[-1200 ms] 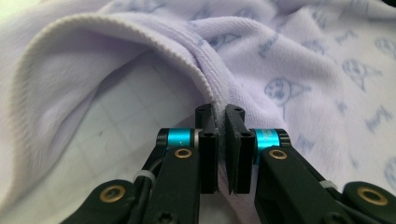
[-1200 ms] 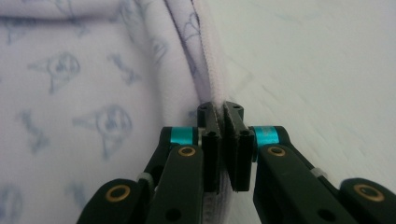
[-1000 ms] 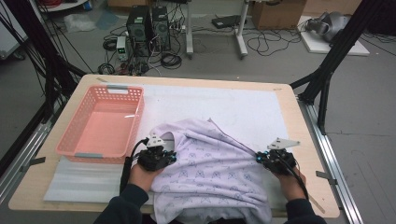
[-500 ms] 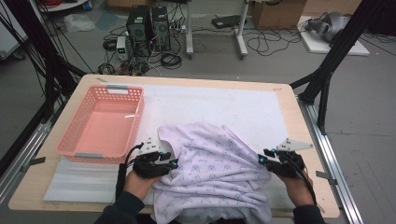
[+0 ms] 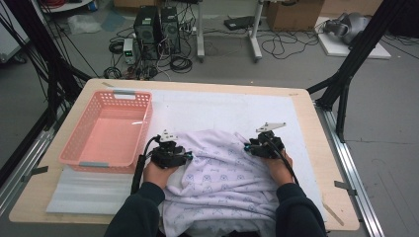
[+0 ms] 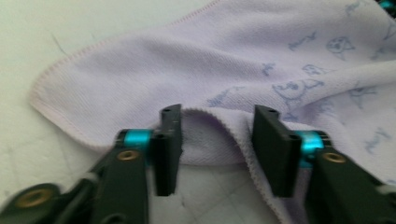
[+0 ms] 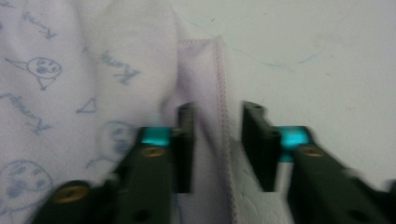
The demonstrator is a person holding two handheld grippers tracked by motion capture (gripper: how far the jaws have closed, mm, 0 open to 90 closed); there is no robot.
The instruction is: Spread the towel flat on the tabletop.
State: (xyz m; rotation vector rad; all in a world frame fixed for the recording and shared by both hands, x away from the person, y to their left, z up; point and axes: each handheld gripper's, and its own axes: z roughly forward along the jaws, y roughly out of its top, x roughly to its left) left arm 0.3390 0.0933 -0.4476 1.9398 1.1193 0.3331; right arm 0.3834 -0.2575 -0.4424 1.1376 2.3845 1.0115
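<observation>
While both grippers straddle towel edges, regrasp pending.
Lilac towel (image 5: pixel 225 185) lies rumpled at table's six o'clock, pink basket (image 5: pixel 106 128) at nine. Left gripper (image 6: pixel 217 140) jaws apart, fold between, unpinched; right gripper (image 7: pixel 217 140), jaws just narrowing, brackets stitched hem (image 7: pixel 219 107), pads clear. Best: seat each hem deep before clenching, then pull evenly.

- We've got open white desk (image 5: pixel 222 106) past the towel (image 5: pixel 222 177), easy passing there.
- Pink basket (image 5: pixel 106 128) blocks the left side, just beside our left hand-held gripper (image 5: pixel 170 153).
</observation>
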